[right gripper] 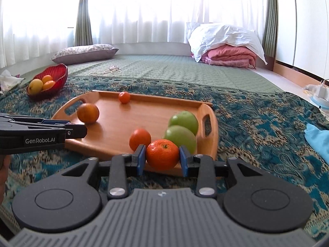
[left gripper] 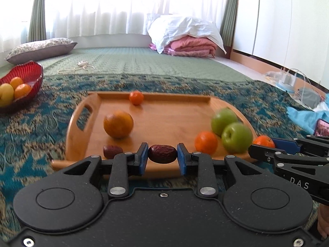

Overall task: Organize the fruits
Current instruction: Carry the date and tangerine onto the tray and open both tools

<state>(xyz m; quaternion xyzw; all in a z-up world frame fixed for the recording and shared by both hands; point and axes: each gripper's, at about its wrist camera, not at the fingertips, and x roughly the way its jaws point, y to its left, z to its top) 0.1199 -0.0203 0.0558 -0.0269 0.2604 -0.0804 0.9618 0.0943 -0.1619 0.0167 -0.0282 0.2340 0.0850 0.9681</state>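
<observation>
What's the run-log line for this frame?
left gripper: shut on red date | right gripper: shut on mandarin | wooden tray: five fruits visible

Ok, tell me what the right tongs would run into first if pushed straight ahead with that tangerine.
Probably the nearer green apple. The right tongs grip a tangerine, and that apple sits just behind it, slightly right; another tangerine lies behind-left. Depth is unclear, so contact order is a guess.

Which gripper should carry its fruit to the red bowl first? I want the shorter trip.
Left, probably. The left gripper grips a date, and the red bowl lies on its side. The right gripper grips a tangerine at the tray's far end from it.
</observation>
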